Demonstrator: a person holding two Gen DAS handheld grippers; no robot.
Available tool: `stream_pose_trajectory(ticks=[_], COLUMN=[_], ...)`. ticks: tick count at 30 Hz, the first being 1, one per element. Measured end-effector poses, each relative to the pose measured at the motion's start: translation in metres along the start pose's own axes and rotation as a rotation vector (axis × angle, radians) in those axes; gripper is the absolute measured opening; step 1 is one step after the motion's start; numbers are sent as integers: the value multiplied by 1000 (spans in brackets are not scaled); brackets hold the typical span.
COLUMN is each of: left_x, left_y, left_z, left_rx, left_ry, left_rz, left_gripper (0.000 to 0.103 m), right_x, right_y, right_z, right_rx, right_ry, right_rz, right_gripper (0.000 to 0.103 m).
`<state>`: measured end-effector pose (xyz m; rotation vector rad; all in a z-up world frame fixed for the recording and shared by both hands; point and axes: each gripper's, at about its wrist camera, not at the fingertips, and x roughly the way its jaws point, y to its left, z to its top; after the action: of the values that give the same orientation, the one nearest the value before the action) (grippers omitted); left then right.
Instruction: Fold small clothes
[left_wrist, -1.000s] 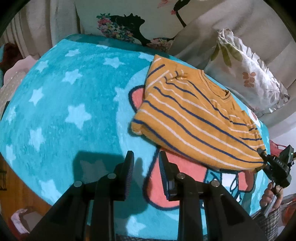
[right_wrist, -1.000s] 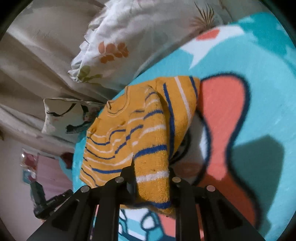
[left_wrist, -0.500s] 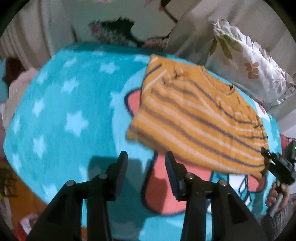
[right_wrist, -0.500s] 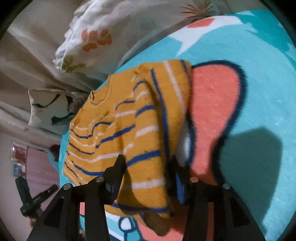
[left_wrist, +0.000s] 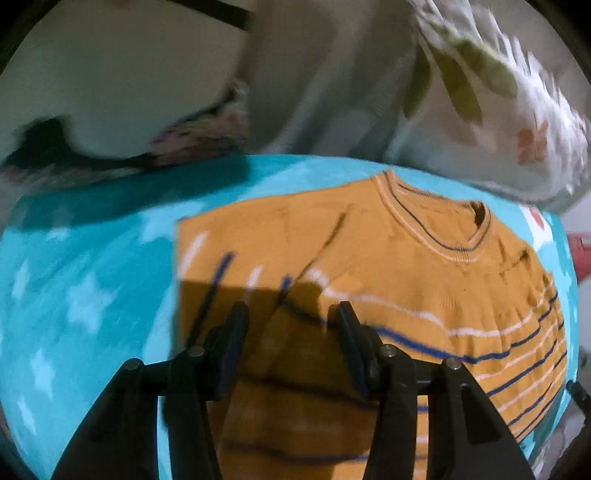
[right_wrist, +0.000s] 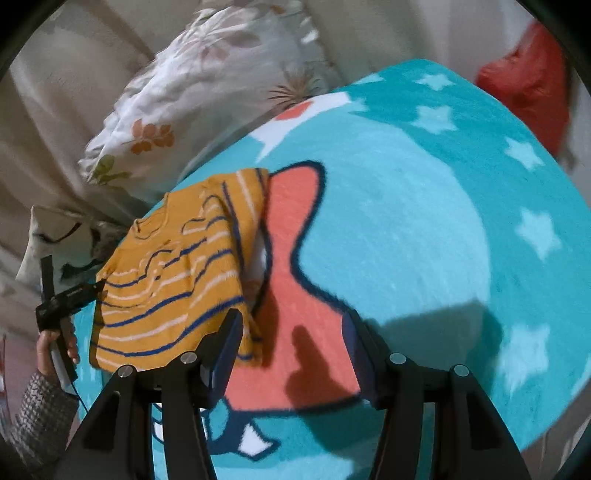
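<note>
Sweater (left_wrist: 424, 280) in orange knit with blue and white stripes now lies flat on the turquoise star blanket (right_wrist: 424, 221), its round neckline toward the floral pillow (left_wrist: 498, 92). A second ago we saw one corner of it pinched and lifted by the right gripper (right_wrist: 291, 336); now that corner has dropped, and the gripper's jaws are opening over the pink cartoon patch with nothing between them. Its left finger sits just beside the sweater's lower edge; we cannot tell whether it touches. Compared with a second ago, the left gripper (left_wrist: 291, 328) has moved from above bare blanket to above the sweater's folded sleeve side. Its jaws are opening too, moderately spread, hovering over the fabric without clamping it, and its shadow falls across the knit. In the right wrist view we see the left hand (right_wrist: 55, 343), in a grey knit sleeve, holding the left gripper at the sweater's far edge. We can read no writing or labels anywhere.
</note>
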<state>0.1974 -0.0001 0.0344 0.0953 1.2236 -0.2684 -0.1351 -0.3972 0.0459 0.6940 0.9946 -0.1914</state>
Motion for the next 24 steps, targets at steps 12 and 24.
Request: stream_pose_trajectory(ticks=[12, 24], left_x=[-9, -57], left_y=[53, 118], left_z=[13, -55], left_rx=[-41, -278], left_ry=[4, -19], left_rz=[14, -238], left_gripper=[5, 49], right_x=[14, 44], right_y=[64, 176], right_z=[-14, 8], right_rx=[-24, -248], right_ry=[-8, -3], right_rz=[-73, -8], right_gripper=[60, 60])
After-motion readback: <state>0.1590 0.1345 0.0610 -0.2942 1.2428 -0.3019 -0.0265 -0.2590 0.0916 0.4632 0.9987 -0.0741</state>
